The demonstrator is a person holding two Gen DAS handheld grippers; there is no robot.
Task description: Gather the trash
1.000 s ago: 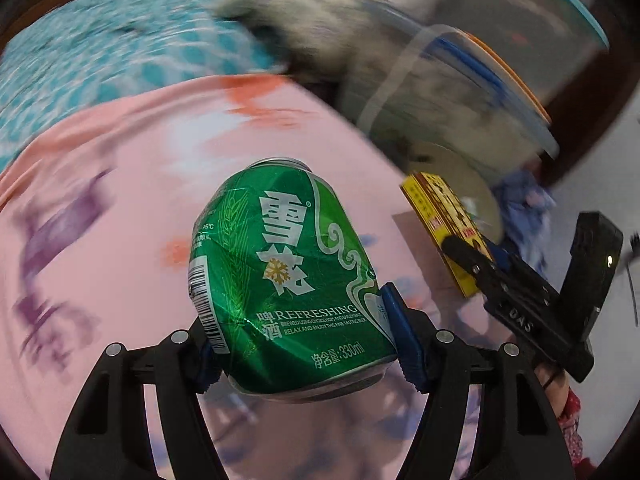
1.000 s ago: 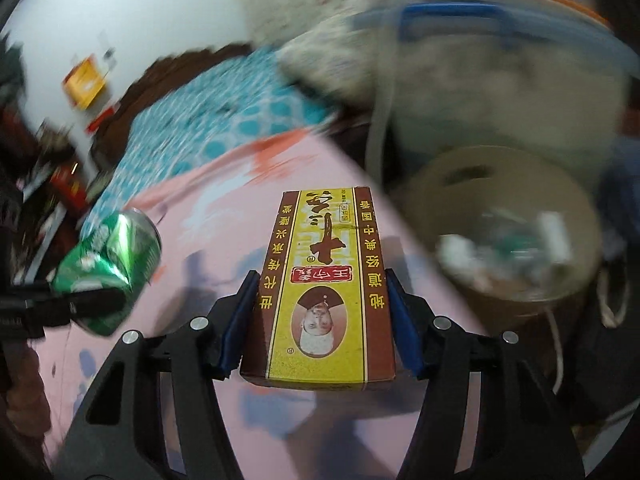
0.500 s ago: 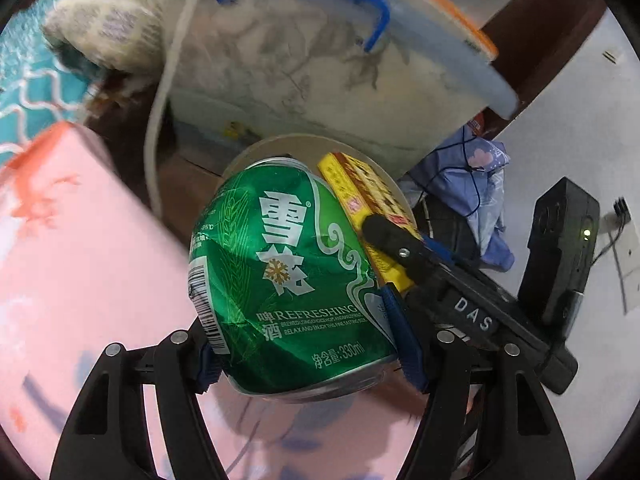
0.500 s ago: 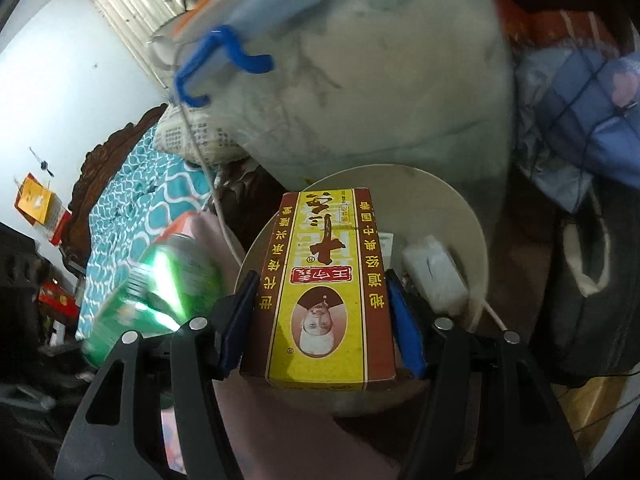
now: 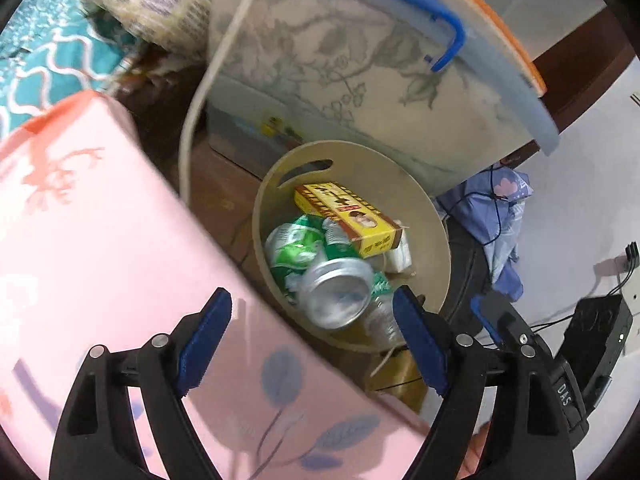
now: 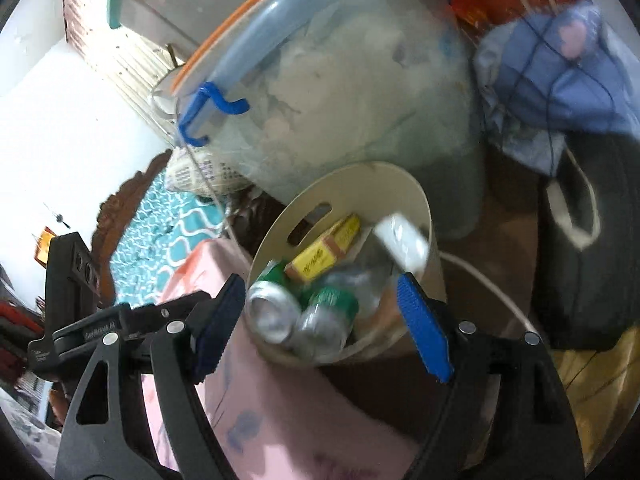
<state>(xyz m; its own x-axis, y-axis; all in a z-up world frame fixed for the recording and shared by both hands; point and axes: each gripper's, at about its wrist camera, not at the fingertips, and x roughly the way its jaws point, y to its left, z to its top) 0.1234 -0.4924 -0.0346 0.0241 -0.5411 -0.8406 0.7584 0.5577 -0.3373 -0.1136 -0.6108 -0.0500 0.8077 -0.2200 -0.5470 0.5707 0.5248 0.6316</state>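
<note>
Dropping: both grippers hang above the trash bin with nothing between their pads.
Left gripper: its jaws have just been opening and now stand spread and empty; the green can it let go lies in the bin, silver end up.
Right gripper: its jaws have just been opening too, spread wide; the yellow box rests inside the bin, against the wall by the handle slot.
Bin: stands on the floor just beside the corner of the pink bed cover, below and ahead of both grippers.
Box axis: long side slanting across the bin, one end propped higher.
Nearer hand: hard to call; both sit close over the rim.
Next, I'd judge: back to the bed for more trash, if any is left.
</note>
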